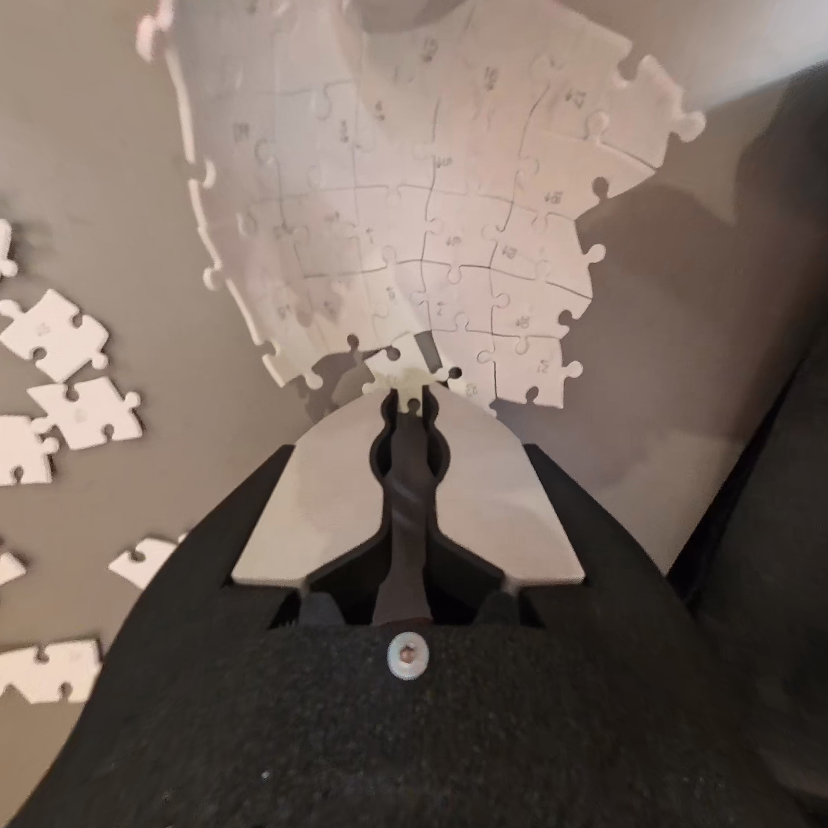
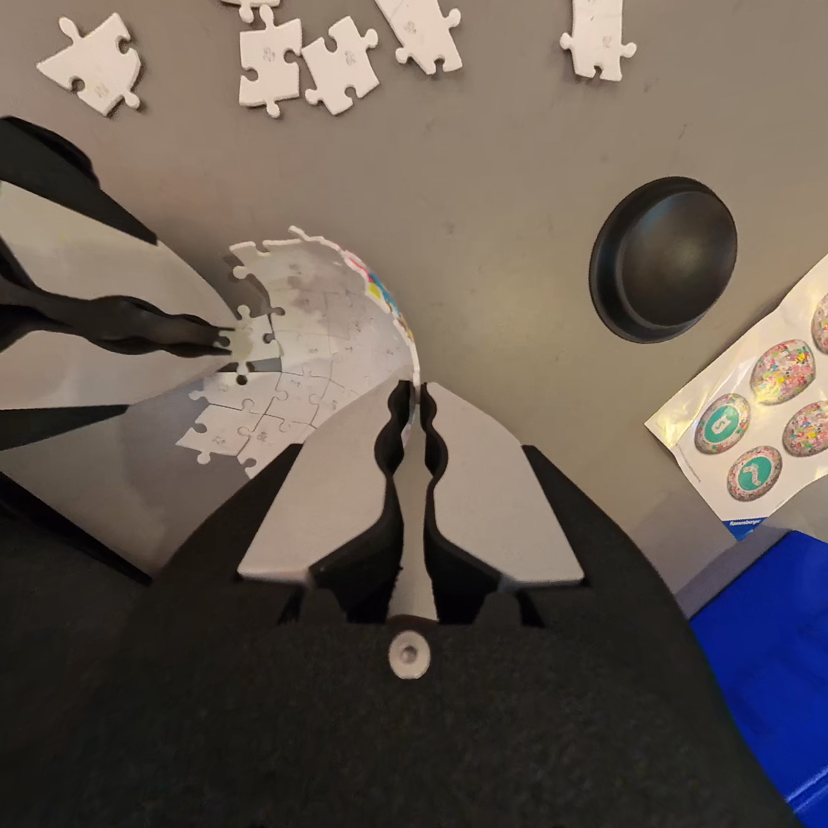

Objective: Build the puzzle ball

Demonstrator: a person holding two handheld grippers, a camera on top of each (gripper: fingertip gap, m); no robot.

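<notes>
The partly built puzzle ball (image 1: 430,215) is a curved white shell of joined pieces with its hollow inside facing the left wrist view. My left gripper (image 1: 410,396) is shut on a single white puzzle piece (image 1: 412,381) held against the shell's lower edge. In the right wrist view the shell (image 2: 322,340) shows a colourful outer side at its far rim. My right gripper (image 2: 416,390) is shut on the shell's rim. The left gripper (image 2: 224,342) comes in from the left there, holding the piece (image 2: 253,336) at a gap in the shell.
Several loose white pieces lie on the grey table, at the left (image 1: 53,336) and along the far side (image 2: 269,62). A black round stand (image 2: 663,260) sits to the right, beside an instruction sheet (image 2: 761,403) and a blue box (image 2: 770,649). About 11 cm separates my left fingertips from my right.
</notes>
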